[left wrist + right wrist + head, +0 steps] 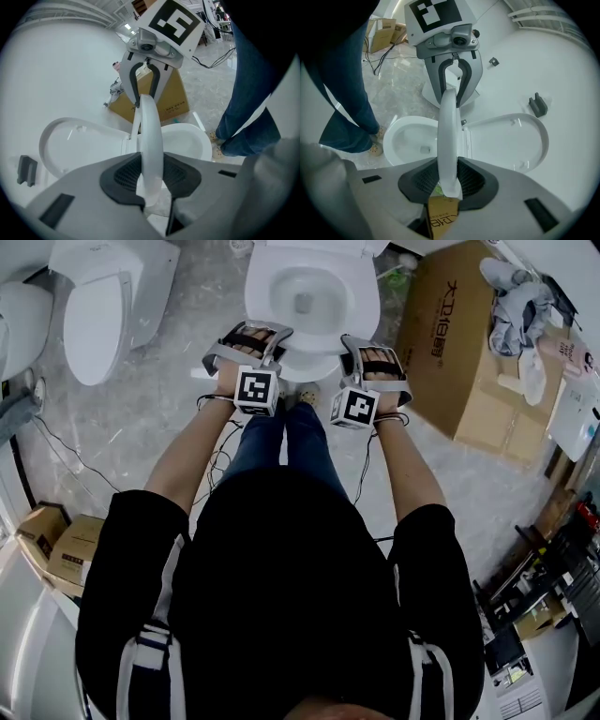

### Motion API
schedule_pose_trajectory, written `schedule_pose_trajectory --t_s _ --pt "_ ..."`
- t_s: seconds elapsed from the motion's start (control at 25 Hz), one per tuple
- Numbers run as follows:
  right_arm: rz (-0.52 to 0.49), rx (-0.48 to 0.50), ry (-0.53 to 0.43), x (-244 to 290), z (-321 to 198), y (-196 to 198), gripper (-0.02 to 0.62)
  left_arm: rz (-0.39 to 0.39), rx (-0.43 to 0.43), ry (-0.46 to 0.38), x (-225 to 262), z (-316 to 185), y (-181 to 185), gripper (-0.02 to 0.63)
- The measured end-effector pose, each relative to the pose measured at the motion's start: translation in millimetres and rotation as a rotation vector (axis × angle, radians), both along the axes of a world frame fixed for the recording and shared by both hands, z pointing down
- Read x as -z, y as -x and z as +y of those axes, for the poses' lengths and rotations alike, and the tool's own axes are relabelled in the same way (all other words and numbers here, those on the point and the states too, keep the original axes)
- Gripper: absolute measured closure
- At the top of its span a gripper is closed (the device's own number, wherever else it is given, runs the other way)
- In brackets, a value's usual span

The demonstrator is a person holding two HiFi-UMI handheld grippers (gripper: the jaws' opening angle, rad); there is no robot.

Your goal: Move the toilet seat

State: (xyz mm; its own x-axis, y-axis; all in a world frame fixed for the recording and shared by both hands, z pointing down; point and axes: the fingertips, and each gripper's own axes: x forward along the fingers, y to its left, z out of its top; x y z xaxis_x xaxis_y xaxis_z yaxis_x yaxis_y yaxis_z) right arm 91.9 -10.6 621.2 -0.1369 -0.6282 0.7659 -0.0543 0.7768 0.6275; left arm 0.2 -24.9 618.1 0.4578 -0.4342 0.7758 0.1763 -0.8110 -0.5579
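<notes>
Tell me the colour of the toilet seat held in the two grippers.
Plain white. The toilet seat shows best, edge-on, in the right gripper view.

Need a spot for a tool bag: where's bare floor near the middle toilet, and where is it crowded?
Free: floor between left toilet and middle toilet; floor between big box and the person's right arm. Crowded: cables left of the legs, small boxes, clutter lower right.

cardboard box (459, 343): right | second toilet (103, 306): left | small cartons (58, 545): lower left
</notes>
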Motion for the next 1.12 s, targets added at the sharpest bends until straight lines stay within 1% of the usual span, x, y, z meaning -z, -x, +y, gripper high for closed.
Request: schedule_pose_trajectory --t_s 0.2,0.44,0.6,0.68,0.84,1.12 --pt "-0.027 -0.018 0.025 15 -13 0 0.474 0.004 -0.001 0.027 14 -11 -3 0.492" --pt "-0.036 0.006 0.040 29 -32 -2 0.476 0.017 -0.001 0.052 32 -29 -5 0.495" --pt "-0.041 -0.020 0.097 37 -38 1 0.474 0.018 -0.006 0.077 36 -36 -2 0.495" --pt "-0.037 -0.033 0.124 40 -42 -1 0.474 0.009 -0.011 0.103 34 -40 -1 0.495" --pt "-0.032 -0.032 0.153 44 -51 -3 0.474 0.011 -0.027 0.150 43 -46 -4 0.495" --pt "-0.019 -0.052 0.194 58 -68 -7 0.476 0.023 -0.025 0.171 66 -66 -9 0.497"
